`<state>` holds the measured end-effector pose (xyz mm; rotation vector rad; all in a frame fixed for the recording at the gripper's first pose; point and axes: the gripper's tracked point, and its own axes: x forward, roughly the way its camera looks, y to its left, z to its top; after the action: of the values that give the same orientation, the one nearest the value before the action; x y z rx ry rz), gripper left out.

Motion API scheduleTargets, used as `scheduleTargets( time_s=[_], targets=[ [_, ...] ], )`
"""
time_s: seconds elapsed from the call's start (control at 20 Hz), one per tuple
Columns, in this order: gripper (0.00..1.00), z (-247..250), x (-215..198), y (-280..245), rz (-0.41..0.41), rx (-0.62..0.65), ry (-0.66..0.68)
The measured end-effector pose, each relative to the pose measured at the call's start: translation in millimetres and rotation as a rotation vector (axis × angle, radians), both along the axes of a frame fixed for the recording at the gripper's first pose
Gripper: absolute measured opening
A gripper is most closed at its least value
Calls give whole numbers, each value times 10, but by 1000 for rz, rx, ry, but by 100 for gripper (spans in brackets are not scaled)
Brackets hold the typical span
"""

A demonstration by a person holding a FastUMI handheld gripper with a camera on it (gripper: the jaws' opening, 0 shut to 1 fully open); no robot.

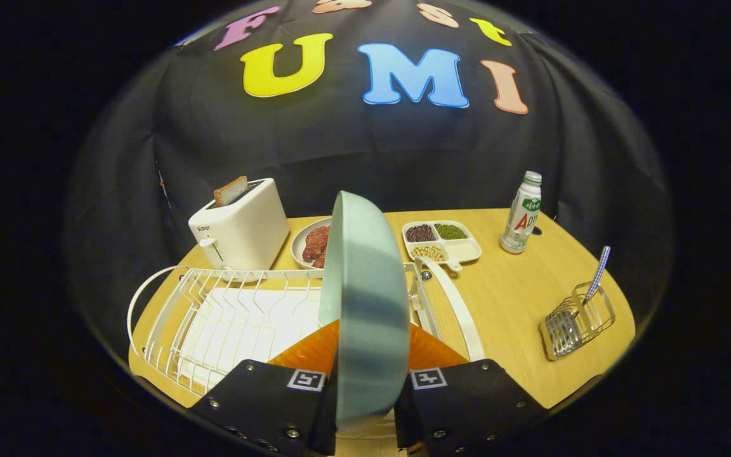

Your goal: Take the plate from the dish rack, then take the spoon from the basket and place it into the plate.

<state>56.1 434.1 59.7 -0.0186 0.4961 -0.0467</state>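
A pale green plate (pixel 365 298) stands on edge between my two fingers, lifted above the white wire dish rack (pixel 213 317). My gripper (pixel 365 381) is shut on the plate's lower rim. Beyond and to the right of my fingers, a small metal wire basket (pixel 572 324) lies on the wooden table. A spoon with a blue checked handle (pixel 596 276) sticks up out of it.
A white toaster (pixel 242 225) with a slice of bread stands behind the rack. Next to it sit a plate of red food (pixel 315 244), a divided tray of beans (pixel 441 241) and a drink bottle (pixel 522 212). Bare table (pixel 511 298) lies between rack and basket.
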Motion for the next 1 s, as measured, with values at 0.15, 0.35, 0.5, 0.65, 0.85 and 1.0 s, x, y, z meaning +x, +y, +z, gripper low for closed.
scheduleTargets(
  time_s=[0.15, 0.35, 0.5, 0.65, 0.85, 1.0],
  targets=[
    [31, 183, 48, 91, 1, -116, -28],
    [28, 417, -11, 158, 7, -257, -72],
    [28, 591, -151, 149, -7, -284, -100],
    [28, 830, -389, 64, -28, -291, -135],
    [28, 1050, -830, -74, -33, -297, -164],
    [28, 1062, -1131, -142, -15, -271, -153]
  ],
)
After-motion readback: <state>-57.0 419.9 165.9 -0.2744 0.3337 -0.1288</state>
